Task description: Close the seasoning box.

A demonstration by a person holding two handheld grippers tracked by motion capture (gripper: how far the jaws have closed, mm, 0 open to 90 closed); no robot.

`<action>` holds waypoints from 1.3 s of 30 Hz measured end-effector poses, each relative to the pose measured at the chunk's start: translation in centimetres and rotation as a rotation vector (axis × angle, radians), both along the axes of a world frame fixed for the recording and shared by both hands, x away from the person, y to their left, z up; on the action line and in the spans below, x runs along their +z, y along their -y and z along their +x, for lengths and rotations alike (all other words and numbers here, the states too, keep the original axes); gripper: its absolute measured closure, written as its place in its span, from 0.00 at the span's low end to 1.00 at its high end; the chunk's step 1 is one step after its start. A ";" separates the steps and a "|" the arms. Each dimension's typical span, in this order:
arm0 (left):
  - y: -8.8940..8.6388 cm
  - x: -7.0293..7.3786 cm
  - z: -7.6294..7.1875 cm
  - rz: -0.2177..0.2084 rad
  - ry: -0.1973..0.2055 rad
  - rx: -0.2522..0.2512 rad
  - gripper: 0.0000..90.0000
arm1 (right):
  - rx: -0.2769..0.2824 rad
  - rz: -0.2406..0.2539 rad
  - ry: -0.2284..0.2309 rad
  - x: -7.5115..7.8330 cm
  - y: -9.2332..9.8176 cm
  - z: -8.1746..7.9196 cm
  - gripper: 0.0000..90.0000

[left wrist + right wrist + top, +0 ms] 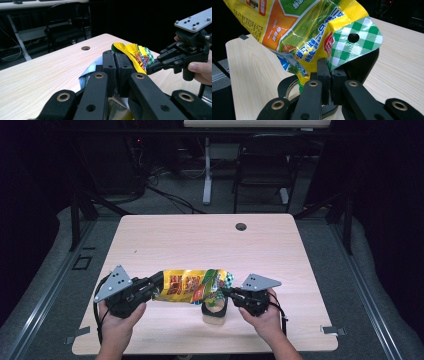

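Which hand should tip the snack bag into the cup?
Probably the left gripper: it pinches the snack bag's far end, while the right gripper pinches the end over the cup.

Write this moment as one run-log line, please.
left gripper: shut on snack bag | right gripper: shut on snack bag | bag held above table, over a small container

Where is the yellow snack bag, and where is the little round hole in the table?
yellow snack bag point(186, 286), high view, on the middle of its printed front.
round hole point(241, 226), high view, on the dark opening near the table's far edge.
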State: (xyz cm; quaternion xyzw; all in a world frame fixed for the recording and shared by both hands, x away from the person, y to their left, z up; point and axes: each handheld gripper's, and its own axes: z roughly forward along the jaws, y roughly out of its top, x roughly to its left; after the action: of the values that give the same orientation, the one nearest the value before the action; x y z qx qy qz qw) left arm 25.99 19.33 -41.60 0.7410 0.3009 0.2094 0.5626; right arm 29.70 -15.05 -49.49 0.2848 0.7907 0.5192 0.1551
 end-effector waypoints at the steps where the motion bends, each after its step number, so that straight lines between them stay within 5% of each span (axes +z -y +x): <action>1: 0.0 0.0 0.0 0.001 0.000 0.000 0.98 | -0.001 0.005 -0.001 0.0 0.1 0.0 0.98; 16: -1.0 -0.8 0.5 -0.022 -0.030 0.026 0.98 | 0.053 0.008 -0.017 0.3 0.0 -0.4 0.98; 30: -1.6 -1.0 0.1 -0.013 -0.028 0.036 0.98 | 0.024 0.006 0.010 0.3 -0.6 -0.3 0.97; 39: -2.5 -2.0 0.1 -0.042 -0.040 0.054 0.98 | 0.030 0.010 0.016 0.3 -0.9 -0.4 0.95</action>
State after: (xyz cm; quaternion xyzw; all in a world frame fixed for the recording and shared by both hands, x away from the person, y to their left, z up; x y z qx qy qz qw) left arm 26.14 21.86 -43.56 0.7246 0.3362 0.2033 0.5662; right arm 29.29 -14.13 -49.21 0.2696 0.7909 0.5279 0.1523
